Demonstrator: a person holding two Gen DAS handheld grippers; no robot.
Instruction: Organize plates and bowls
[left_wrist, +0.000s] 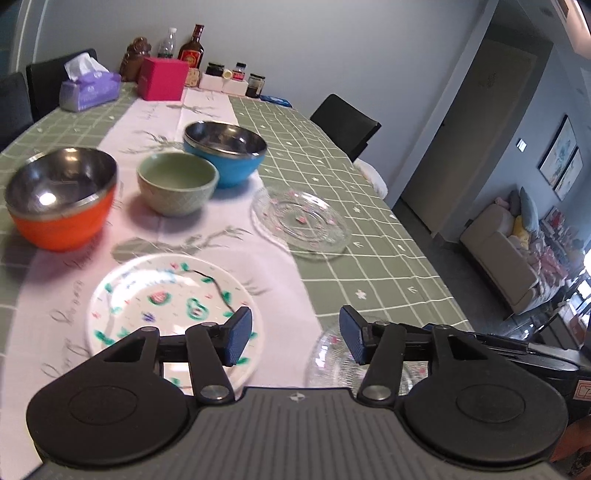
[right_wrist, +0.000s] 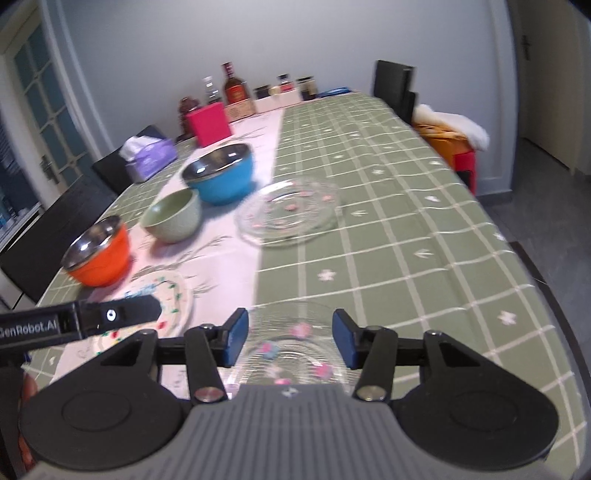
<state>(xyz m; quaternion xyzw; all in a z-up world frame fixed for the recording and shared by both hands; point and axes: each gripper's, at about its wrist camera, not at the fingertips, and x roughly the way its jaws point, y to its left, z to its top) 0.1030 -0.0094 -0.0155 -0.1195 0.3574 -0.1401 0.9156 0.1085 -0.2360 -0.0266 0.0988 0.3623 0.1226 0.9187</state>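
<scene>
On the table stand an orange bowl (left_wrist: 61, 199) (right_wrist: 99, 254), a green bowl (left_wrist: 176, 182) (right_wrist: 173, 218) and a blue bowl (left_wrist: 225, 153) (right_wrist: 221, 177). A white floral plate (left_wrist: 166, 302) (right_wrist: 166, 299) lies near the front. One clear glass plate (left_wrist: 301, 219) (right_wrist: 288, 212) lies further back, another (left_wrist: 332, 358) (right_wrist: 291, 347) at the front edge. My left gripper (left_wrist: 295, 338) is open and empty, above the gap between the floral plate and the near glass plate. My right gripper (right_wrist: 290, 341) is open and empty over the near glass plate.
At the table's far end stand a tissue pack (left_wrist: 88, 90), a pink box (left_wrist: 162, 77), bottles (left_wrist: 192, 46) and jars (left_wrist: 240, 72). Black chairs (left_wrist: 345, 123) flank the table. The table edge runs along the right; a sofa (left_wrist: 506, 251) lies beyond.
</scene>
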